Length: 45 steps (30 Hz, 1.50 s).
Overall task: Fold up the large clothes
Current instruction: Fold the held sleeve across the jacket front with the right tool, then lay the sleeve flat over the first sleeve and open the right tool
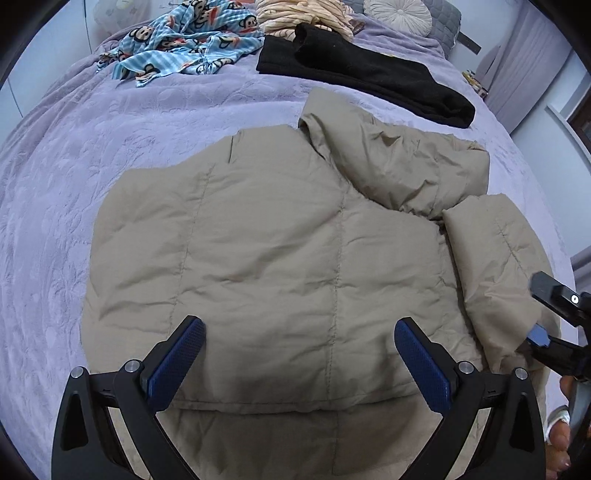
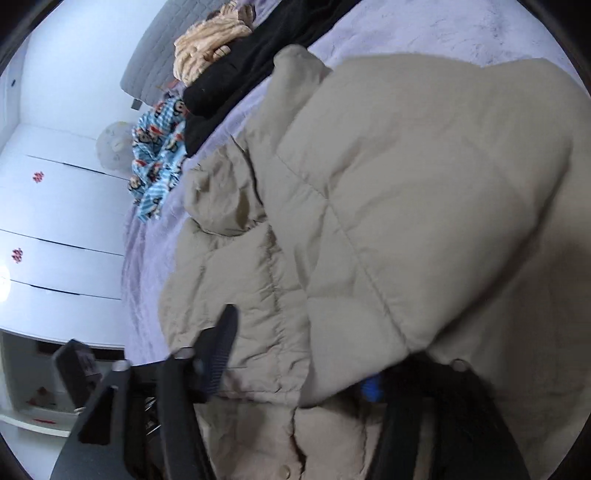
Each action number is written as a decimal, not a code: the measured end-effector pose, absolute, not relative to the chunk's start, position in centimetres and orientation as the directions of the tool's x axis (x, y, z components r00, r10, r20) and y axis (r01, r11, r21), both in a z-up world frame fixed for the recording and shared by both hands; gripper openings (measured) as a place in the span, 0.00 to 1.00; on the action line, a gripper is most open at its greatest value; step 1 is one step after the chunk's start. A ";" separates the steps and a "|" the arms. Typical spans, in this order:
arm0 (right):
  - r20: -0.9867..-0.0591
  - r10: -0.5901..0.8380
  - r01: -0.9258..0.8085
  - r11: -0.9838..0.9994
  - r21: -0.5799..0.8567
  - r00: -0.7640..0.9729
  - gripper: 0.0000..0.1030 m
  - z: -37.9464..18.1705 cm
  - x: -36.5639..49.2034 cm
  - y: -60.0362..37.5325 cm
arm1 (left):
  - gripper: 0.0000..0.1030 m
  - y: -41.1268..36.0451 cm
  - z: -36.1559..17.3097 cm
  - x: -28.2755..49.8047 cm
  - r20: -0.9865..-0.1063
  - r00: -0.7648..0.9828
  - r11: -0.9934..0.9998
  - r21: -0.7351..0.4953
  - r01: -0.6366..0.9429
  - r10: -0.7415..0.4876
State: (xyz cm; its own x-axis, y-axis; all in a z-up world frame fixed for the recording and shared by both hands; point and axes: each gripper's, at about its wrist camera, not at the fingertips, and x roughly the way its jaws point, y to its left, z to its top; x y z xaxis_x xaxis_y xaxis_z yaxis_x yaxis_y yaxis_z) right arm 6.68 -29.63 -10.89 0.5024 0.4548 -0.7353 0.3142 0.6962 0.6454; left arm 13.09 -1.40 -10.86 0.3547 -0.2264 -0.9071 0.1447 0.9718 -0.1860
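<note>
A beige padded jacket lies spread across the middle of a lilac bed cover, filling the centre of the left wrist view, with its hood bunched toward the upper right and one sleeve doubled inward along the right edge. The step in hand looks like the sleeve fold on that side: the sleeve seems to be laid over the body, and the right claw stands wide, one finger clear at lower centre of its own view, the other mostly hidden under a drape of jacket cloth with only a scrap of blue pad showing; I judge it is not pinching the cloth, though the blur makes contact hard to rule out. The left claw hangs spread wide above the hem at the bottom of its frame, holding nothing. The next move likely calls for both claws to take the near hem, or the opposite sleeve at the left of the frame, and carry it over without dragging the slippery, puffy shell out of line. The left wrist view gives the jacket's whole outline, the black garment, the blue patterned cloth and a round cushion along the top, and the right claw's tip at the right edge. The right wrist view, tilted and blurred, adds white cupboard doors at left and the jacket's snap buttons near the bottom.
</note>
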 end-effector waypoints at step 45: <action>-0.936 0.136 0.188 0.961 0.205 0.324 0.15 -9.3 -2.8 -32.9 | 0.11 -1.3 -11.5 15.7 -0.662 0.140 0.676 -0.715 0.179 -0.737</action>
